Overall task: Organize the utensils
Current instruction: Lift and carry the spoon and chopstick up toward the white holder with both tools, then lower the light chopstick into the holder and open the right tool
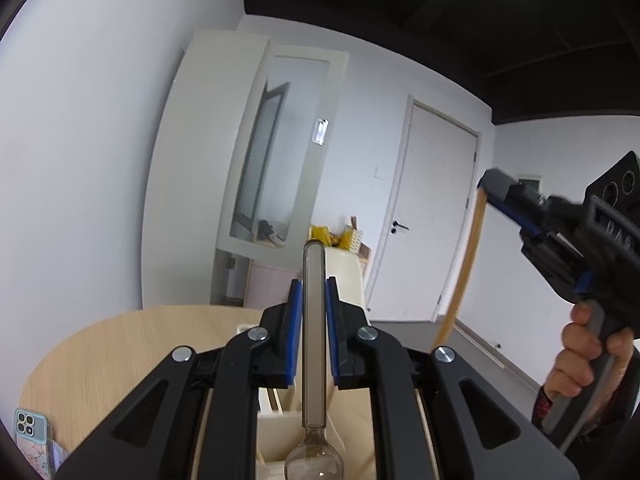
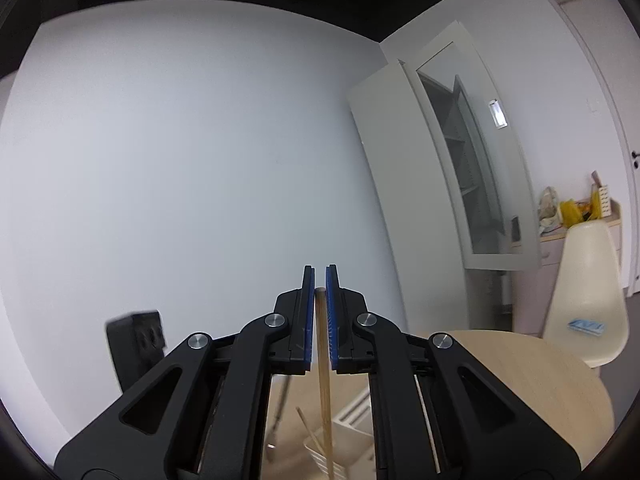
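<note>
Lighting's soft and even in both views, white walls (image 2: 192, 160) bright, no hard shadows. Heavy fisheye bend with dark corners. The right gripper (image 1: 490, 190) and its chopstick (image 1: 464, 268) smear with motion blur in the left view; the worktop (image 2: 552, 396) looks slightly soft.

You had little readable text: embossed letters on the right gripper (image 1: 490, 196) body looked like "DAS", blurred.
</note>
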Available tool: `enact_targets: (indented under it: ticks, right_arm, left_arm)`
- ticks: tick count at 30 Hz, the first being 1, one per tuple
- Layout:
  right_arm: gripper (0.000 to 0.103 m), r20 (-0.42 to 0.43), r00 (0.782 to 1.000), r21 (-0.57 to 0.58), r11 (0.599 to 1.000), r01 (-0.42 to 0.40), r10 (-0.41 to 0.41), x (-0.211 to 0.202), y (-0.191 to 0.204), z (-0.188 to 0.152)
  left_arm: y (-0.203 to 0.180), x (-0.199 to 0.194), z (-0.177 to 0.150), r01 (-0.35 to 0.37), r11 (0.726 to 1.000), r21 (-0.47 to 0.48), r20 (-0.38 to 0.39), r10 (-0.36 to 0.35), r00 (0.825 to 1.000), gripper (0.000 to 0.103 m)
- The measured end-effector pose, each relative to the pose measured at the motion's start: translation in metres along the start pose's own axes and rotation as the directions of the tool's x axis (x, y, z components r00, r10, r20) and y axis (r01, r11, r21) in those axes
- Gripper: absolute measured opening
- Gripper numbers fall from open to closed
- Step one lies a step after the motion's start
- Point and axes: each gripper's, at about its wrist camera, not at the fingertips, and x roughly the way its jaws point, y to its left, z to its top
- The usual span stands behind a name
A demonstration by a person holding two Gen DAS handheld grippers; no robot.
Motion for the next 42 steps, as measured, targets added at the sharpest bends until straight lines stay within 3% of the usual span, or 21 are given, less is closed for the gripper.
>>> enact_targets:
  ticks: [7,11,21,28,32,42]
  right_arm:
    - [0.005,0.054,0.999,0.01,1.0,0.005,-0.005,0.016,-0.004,0.013]
    - [0.005,0.056,0.998,0.02,1.0,0.0,-0.001,0.028,-0.007,0.015]
    - [0.005,0.066,0.998,0.05,0.999,-0.005,0.002,0.04,-0.016,0.02]
    - [0.005,-0.039,0.998,-0.016,0.998,0.055,-0.056,0.047,-0.024,0.001]
    - [0.005,-0.147,0.985,-0.018,0.995,0.094,-0.096,0.052,-0.043,-0.022]
    - [0.005,-0.295,0.947,-0.011,0.991,0.131,-0.129,0.033,-0.075,-0.081]
  left_arm:
    - [0.0,0.013,-0.008,-0.035,0.999,0.002,0.03,0.035,0.999,0.011]
    - [0.0,0.025,-0.015,-0.048,0.999,0.014,0.001,0.048,0.999,0.011]
    - [0.005,0.031,-0.009,-0.071,0.997,0.015,0.014,0.07,0.997,0.011]
    - [0.008,0.037,-0.025,-0.076,0.997,0.018,-0.014,0.076,0.997,0.011]
    - [0.007,0.04,-0.031,-0.092,0.996,0.019,-0.018,0.093,0.996,0.011]
    - [0.006,0.039,-0.047,-0.127,0.992,0.023,-0.009,0.127,0.992,0.011]
